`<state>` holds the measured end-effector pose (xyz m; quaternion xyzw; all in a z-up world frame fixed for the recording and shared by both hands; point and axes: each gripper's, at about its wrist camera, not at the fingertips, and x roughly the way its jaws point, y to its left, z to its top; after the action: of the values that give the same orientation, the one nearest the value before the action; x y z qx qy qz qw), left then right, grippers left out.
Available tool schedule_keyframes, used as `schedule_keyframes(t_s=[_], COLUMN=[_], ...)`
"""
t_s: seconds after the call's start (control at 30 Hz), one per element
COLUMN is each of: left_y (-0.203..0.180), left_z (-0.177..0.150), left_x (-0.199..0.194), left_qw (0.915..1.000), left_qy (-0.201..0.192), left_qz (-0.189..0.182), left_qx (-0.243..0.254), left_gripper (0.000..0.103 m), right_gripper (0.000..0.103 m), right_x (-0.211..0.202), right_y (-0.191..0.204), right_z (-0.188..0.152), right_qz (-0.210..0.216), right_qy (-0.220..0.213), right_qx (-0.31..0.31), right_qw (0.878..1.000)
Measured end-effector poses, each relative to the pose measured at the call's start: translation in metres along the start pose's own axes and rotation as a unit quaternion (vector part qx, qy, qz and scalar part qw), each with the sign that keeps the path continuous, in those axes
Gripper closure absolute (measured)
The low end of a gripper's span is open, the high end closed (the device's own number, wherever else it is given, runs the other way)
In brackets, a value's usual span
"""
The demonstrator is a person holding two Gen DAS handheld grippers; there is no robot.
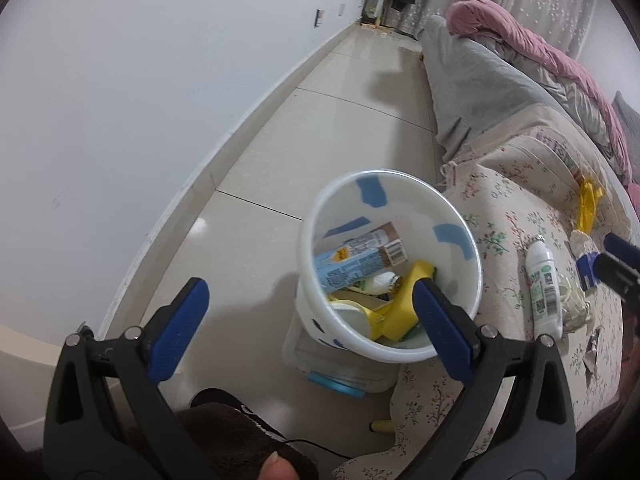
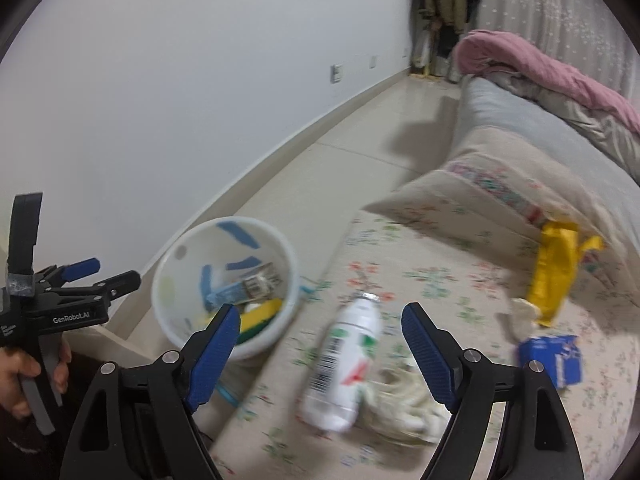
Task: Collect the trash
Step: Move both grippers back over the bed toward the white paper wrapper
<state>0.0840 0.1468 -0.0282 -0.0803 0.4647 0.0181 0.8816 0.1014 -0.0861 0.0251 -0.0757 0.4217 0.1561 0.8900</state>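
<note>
A white bin with blue marks [image 1: 390,268] stands on the floor beside the bed and holds several pieces of trash. My left gripper [image 1: 308,312] is open and empty, just in front of the bin's near rim. The bin also shows in the right wrist view [image 2: 224,284]. On the floral bedspread lie a white bottle [image 2: 346,364], crumpled tissue [image 2: 404,404], a yellow wrapper [image 2: 554,276] and a blue carton [image 2: 554,358]. My right gripper [image 2: 320,344] is open and empty, with its jaws either side of the bottle. The bottle shows in the left wrist view [image 1: 544,292].
A clear plastic box with a blue lid [image 1: 340,368] lies under the bin. A white wall [image 1: 140,100] runs along the left. The bed [image 1: 500,216] carries a grey sheet, a pillow [image 2: 500,184] and a pink quilt [image 2: 560,76]. The tiled floor [image 1: 320,120] lies between.
</note>
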Motion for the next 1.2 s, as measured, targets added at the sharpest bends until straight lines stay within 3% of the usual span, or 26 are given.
schedule_keyframes(t_s=[0.3, 0.47, 0.87, 1.2], left_y=[-0.029, -0.055, -0.121, -0.15], left_z=[-0.004, -0.011, -0.028, -0.034], left_x=[-0.001, -0.003, -0.009, -0.01], left_qw=[0.9996, 0.9981, 0.9902, 0.9854], left_qy=[0.005, 0.001, 0.002, -0.002], left_qz=[-0.016, -0.031, -0.074, -0.09], left_qx=[0.024, 0.052, 0.118, 0.145], left_gripper=[0.002, 0.002, 0.002, 0.002], right_gripper=[0.018, 0.017, 0.017, 0.017], right_x=[-0.026, -0.038, -0.07, -0.059], right_y=[-0.057, -0.086, -0.128, -0.154], right_z=[-0.023, -0.053, -0.135, -0.172], right_qz=[-0.036, -0.065, -0.177, -0.173], right_qy=[-0.009, -0.009, -0.007, 0.022], right_qx=[0.061, 0.098, 0.158, 0.229], right_qw=[0.997, 0.993, 0.971, 0.958])
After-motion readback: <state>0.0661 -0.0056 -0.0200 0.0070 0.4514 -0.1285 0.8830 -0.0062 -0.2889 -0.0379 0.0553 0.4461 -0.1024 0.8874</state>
